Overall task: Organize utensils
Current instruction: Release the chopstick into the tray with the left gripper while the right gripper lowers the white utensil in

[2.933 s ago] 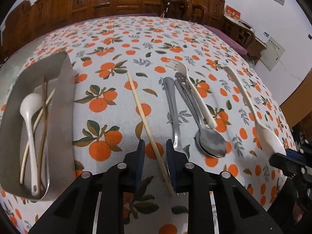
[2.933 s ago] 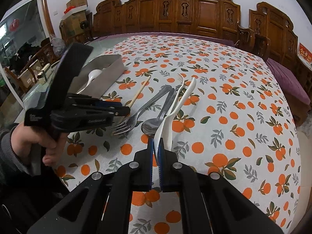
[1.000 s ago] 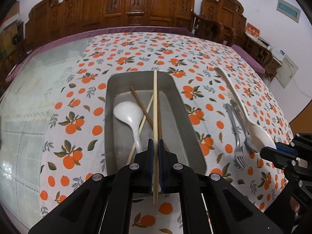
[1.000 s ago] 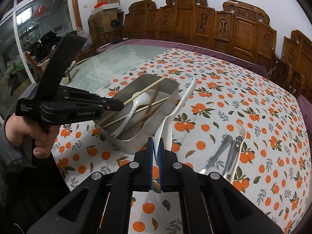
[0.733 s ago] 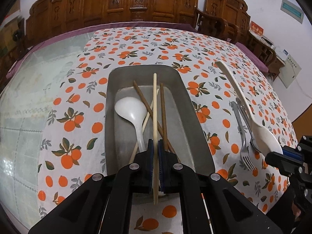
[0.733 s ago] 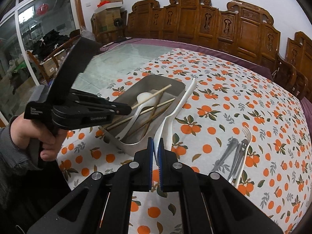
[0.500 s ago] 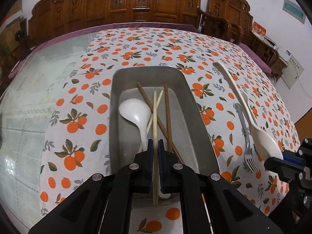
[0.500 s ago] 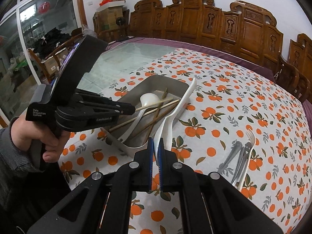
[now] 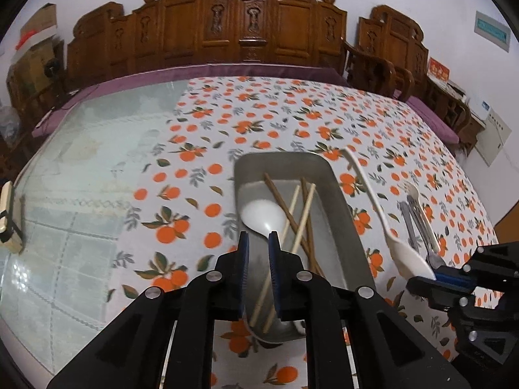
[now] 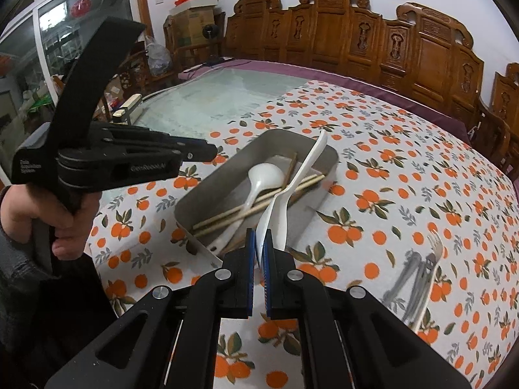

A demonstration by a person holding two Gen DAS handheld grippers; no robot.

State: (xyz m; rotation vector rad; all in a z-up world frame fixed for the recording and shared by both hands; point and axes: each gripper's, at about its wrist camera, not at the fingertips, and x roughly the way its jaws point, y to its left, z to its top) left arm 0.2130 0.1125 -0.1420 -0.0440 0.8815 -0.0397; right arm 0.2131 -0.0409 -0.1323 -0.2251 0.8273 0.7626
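Note:
A metal tray (image 9: pixel 352 227) (image 10: pixel 207 191) holds a white ladle spoon (image 9: pixel 262 217) (image 10: pixel 261 176), light wooden chopsticks (image 9: pixel 305 209) (image 10: pixel 259 202) and dark brown chopsticks (image 9: pixel 275 191). My left gripper (image 9: pixel 258 249) is open and empty above the tray's near left edge; it also shows in the right wrist view (image 10: pixel 207 154). My right gripper (image 10: pixel 258 243) is shut on a white plastic spoon (image 10: pixel 292 188) (image 9: pixel 379 207), held over the tray's right side.
A metal fork, a metal spoon and a white plastic fork (image 9: pixel 418 217) (image 10: pixel 418 272) lie in a bunch on the orange-print tablecloth right of the tray. Bare glass tabletop (image 9: pixel 81 162) lies to the left. Carved wooden chairs (image 9: pixel 246 32) ring the table.
My left gripper opened and dropped the light chopstick into the tray, then drew left and back. My right gripper carried the white spoon closer over the tray.

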